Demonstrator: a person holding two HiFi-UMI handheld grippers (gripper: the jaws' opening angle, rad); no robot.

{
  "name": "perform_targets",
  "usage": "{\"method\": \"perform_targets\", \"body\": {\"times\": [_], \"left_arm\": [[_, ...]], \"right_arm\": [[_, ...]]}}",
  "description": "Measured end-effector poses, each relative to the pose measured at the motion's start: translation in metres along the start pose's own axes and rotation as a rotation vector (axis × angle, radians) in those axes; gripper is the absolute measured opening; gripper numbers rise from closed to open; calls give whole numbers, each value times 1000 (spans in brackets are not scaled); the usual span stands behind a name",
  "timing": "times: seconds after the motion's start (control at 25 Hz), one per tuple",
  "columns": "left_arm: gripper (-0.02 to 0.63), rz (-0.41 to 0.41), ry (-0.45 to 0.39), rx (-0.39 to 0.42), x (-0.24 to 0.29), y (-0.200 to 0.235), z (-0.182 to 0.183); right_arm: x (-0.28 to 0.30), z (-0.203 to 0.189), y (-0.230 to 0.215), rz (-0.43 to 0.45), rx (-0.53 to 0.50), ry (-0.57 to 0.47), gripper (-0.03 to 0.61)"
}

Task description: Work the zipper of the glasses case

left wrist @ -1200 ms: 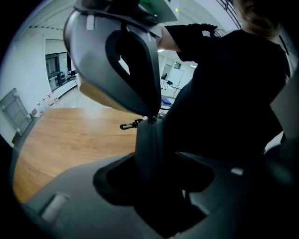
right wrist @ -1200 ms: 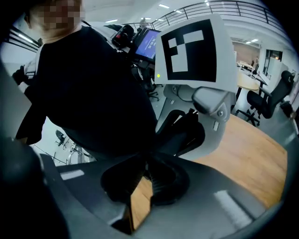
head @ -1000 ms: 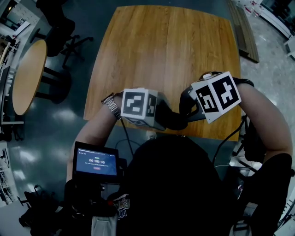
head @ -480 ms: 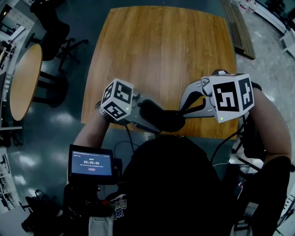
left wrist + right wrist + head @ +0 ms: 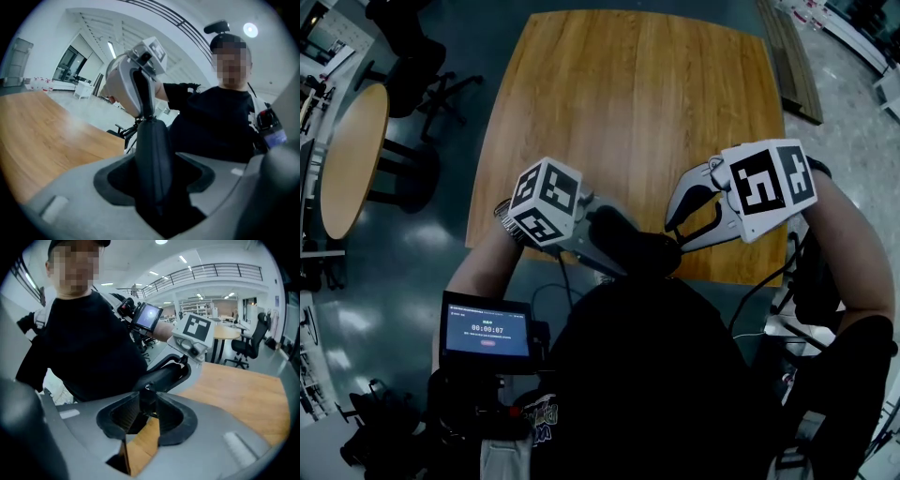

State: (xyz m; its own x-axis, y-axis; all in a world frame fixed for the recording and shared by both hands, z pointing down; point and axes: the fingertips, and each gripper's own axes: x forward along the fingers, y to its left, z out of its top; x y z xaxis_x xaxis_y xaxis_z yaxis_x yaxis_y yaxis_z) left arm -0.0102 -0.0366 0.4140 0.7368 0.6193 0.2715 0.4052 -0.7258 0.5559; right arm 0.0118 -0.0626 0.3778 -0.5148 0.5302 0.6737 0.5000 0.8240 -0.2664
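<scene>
Over the near edge of the wooden table [image 5: 637, 103], a black zipped glasses case [image 5: 630, 246] is held in the air. My left gripper [image 5: 614, 239] is shut across the case, which fills its wide-set jaws [image 5: 152, 154] and runs away towards the right gripper [image 5: 133, 89]. My right gripper [image 5: 673, 225] meets the case's other end. Its jaws have just been opening: table shows through the gap between the pads [image 5: 171, 416], and the case's tip with a small metal glint [image 5: 146, 388] sits between the fingertips. I cannot make out the zipper pull itself.
A small screen [image 5: 487, 330] hangs at the person's chest. A round table [image 5: 352, 150] and office chairs [image 5: 412, 66] stand on the dark floor to the left. A low bench [image 5: 792, 66] lies beyond the table's right edge.
The left gripper has turned, so its marker cube shows other faces, and sits further left. The right gripper has shifted slightly right and up. The case stays between them.
</scene>
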Motion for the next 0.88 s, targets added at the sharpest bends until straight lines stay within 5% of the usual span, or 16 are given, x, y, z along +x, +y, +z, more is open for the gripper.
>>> {"method": "perform_targets", "body": {"times": [0.28,0.36,0.48,0.64,0.88], "left_arm": [[261,102,186,65,1,11,-8],[261,115,207,78,3,11,-9],[261,127,214,76,0,12,-11],[261,137,170,43,-3,17,-16],[261,104,-3,-3,-11,17,-3]], "right_arm": [[5,0,-14,184,214,-84,137],[7,-4,-17,205,238,-84,175],[13,-1,-14,252,244,-92,148],[13,-3,-13,257,217,-101,57],[-3,6,-22,188,191,-173,35]]}}
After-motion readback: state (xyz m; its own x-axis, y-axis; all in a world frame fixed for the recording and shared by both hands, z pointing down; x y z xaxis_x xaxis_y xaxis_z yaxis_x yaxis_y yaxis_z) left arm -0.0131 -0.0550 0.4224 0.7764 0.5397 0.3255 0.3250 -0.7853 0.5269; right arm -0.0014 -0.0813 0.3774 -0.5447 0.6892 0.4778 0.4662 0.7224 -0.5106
